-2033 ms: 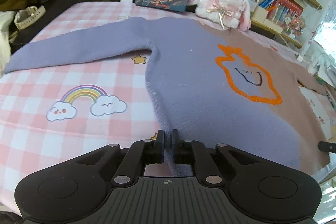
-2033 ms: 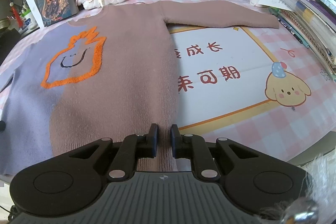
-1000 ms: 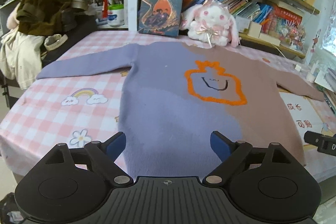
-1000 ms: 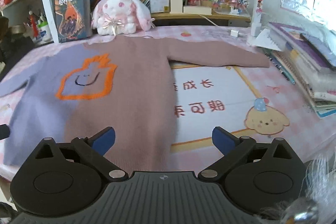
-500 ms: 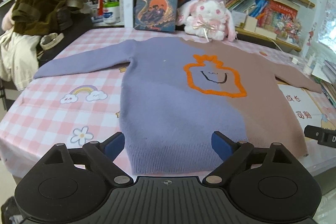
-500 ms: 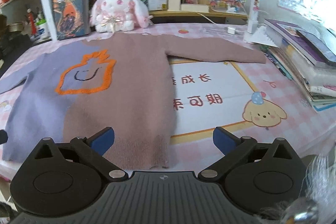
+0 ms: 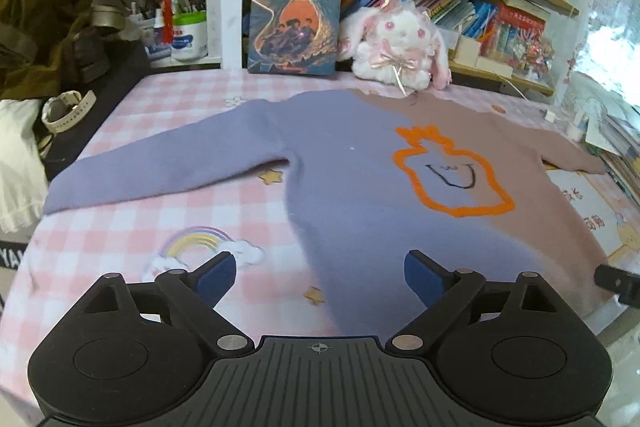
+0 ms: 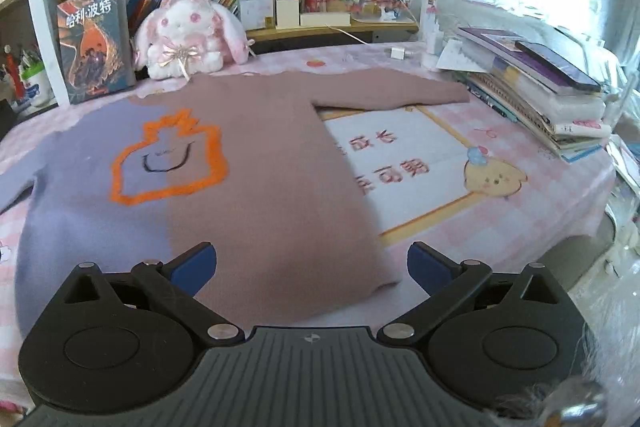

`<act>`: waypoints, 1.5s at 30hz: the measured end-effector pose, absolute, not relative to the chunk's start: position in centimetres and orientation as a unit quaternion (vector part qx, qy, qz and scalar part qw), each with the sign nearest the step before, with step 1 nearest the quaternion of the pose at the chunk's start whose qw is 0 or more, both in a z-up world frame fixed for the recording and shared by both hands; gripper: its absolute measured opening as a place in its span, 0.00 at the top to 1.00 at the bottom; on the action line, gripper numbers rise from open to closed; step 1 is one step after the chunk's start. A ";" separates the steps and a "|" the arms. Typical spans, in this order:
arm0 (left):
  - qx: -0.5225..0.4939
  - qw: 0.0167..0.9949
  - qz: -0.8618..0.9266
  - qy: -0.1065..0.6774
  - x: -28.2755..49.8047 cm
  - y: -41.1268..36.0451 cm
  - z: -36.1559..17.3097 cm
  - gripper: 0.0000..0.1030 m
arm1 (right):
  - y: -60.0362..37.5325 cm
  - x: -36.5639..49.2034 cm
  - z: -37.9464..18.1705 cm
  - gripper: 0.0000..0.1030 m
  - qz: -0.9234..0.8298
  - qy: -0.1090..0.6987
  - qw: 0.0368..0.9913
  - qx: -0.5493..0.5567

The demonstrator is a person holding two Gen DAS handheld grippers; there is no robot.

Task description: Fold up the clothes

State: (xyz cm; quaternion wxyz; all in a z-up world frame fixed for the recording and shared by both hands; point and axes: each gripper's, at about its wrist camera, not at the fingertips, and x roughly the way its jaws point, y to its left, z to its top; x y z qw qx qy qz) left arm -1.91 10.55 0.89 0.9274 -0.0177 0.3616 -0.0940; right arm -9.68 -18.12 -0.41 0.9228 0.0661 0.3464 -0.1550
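A sweater (image 7: pixel 360 195), half lilac and half dusty pink with an orange outline on the chest, lies flat on the pink checked table with both sleeves spread out; it also shows in the right wrist view (image 8: pixel 260 179). My left gripper (image 7: pixel 320 273) is open and empty, hovering over the lilac side near the hem. My right gripper (image 8: pixel 312 265) is open and empty over the pink side near the hem. The lilac sleeve (image 7: pixel 160 163) reaches left, the pink sleeve (image 8: pixel 392 93) reaches right.
A white plush rabbit (image 7: pixel 396 47) and an upright book (image 7: pixel 294 17) stand at the table's back edge under bookshelves. A stack of books (image 8: pixel 536 95) lies at the right edge. Dark clothes (image 7: pixel 44 27) and a watch (image 7: pixel 68 111) sit at the left.
Both grippers let go of the hem two seconds ago, opened and pulled back. Since half a second ago both have moved forward and lower over the sweater; the sweater lies still.
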 end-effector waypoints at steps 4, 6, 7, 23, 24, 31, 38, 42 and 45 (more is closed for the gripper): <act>-0.011 0.922 -0.108 0.371 -0.5 13.4 0.3 0.09 | -14.6 -9.9 -0.9 0.00 -0.176 0.348 0.918 0.079; -0.011 0.921 -0.111 0.375 -0.1 14.6 0.0 0.09 | -13.3 -10.0 -1.0 0.00 -0.186 0.348 0.915 0.085; -0.012 0.920 -0.112 0.375 0.1 15.3 -0.1 0.09 | -12.8 -10.1 -1.0 0.00 -0.192 0.348 0.913 0.088; -0.094 0.935 0.048 0.340 2.5 26.8 -2.9 0.10 | -8.6 -8.9 -0.4 0.00 -0.201 0.362 0.909 0.058; -0.101 0.933 0.059 0.340 2.7 27.5 -3.1 0.10 | -8.5 -8.9 -0.4 0.00 -0.202 0.362 0.908 0.057; -0.158 0.925 0.093 0.332 3.8 31.2 -4.8 0.27 | -8.7 -9.1 -0.4 0.00 -0.214 0.365 0.905 0.052; -0.205 0.925 0.102 0.303 5.5 33.1 -5.6 0.40 | -9.0 -9.5 -0.4 0.00 -0.223 0.373 0.899 0.046; -0.264 0.918 0.084 0.285 6.6 33.8 -6.0 0.47 | -9.4 -9.8 -0.4 0.00 -0.233 0.378 0.895 0.046; -0.278 0.915 0.063 0.284 7.4 33.4 -6.2 0.47 | -9.5 -9.9 -0.4 0.00 -0.237 0.380 0.893 0.047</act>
